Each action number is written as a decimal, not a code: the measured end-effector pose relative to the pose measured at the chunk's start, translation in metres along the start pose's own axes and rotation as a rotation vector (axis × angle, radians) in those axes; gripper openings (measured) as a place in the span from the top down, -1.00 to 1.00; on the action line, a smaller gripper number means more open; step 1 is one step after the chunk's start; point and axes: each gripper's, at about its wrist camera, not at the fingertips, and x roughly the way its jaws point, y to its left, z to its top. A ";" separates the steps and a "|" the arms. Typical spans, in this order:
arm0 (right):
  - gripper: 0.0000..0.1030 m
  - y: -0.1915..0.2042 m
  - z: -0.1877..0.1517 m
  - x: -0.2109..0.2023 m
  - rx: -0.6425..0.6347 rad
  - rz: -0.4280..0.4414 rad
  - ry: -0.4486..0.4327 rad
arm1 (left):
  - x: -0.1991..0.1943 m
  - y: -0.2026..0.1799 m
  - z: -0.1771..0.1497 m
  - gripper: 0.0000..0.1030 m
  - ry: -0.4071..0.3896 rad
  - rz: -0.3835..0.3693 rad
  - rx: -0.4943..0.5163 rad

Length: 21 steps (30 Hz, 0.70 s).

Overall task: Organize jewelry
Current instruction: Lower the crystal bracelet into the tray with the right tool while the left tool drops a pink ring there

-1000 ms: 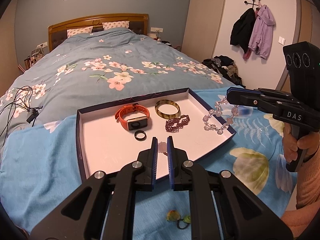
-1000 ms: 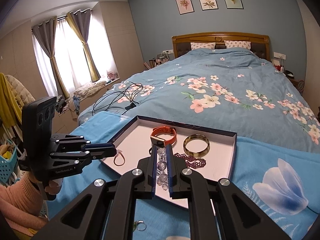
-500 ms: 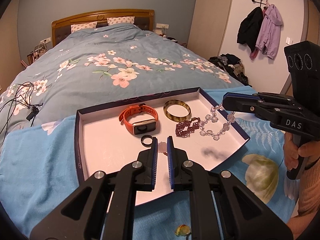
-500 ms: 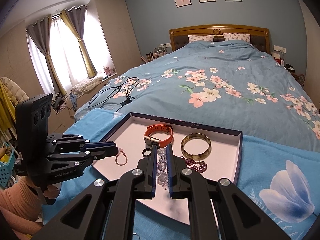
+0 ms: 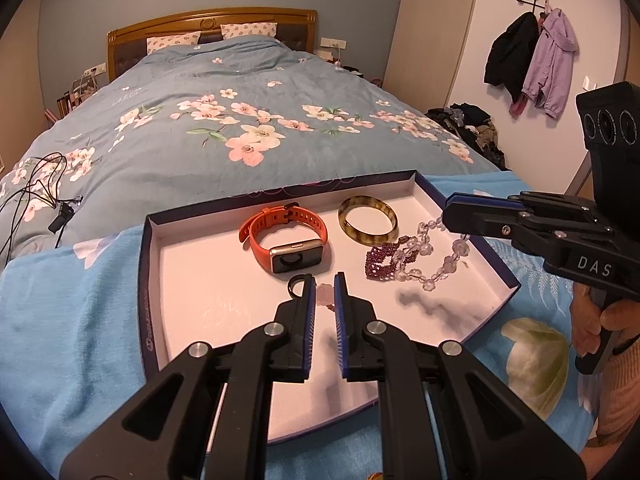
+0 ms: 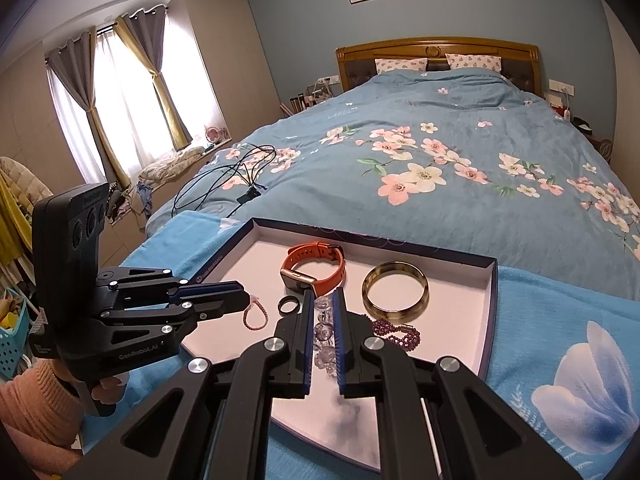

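Both claws have sunk over the tray [image 5: 149, 280]: right claw [image 6: 323, 308] clenched on clear beads [image 5: 430, 258], left claw [image 5: 323, 288] gripping a pink bracelet [image 6: 255, 316] toward 9 o'clock, both near release

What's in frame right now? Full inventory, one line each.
tray: 1, white inside with dark blue rim, on the light blue cloth at the foot of the bed
smartwatch: 1, orange strap, tray middle
bangle: 1, mottled amber, right of the watch
purple bead bracelet: 1, dark purple, in front of the bangle
black ring: 1, near the watch
clear bead bracelet: 1, hanging from the right gripper onto the tray
pink bead bracelet: 1, hanging from the left gripper
cables: black tangle, on the duvet
left gripper: shut on pink bracelet
right gripper: shut on clear bracelet
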 end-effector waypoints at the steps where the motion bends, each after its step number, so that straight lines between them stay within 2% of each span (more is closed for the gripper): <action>1: 0.86 -0.001 0.000 0.002 0.001 -0.001 0.003 | 0.001 0.000 -0.001 0.81 0.003 -0.002 -0.003; 13: 0.85 -0.013 0.000 0.023 0.024 -0.027 0.042 | 0.020 0.003 0.002 0.81 0.030 0.008 -0.026; 21: 0.85 -0.025 0.000 0.036 0.046 -0.076 0.059 | 0.036 0.002 0.003 0.81 0.054 0.026 -0.033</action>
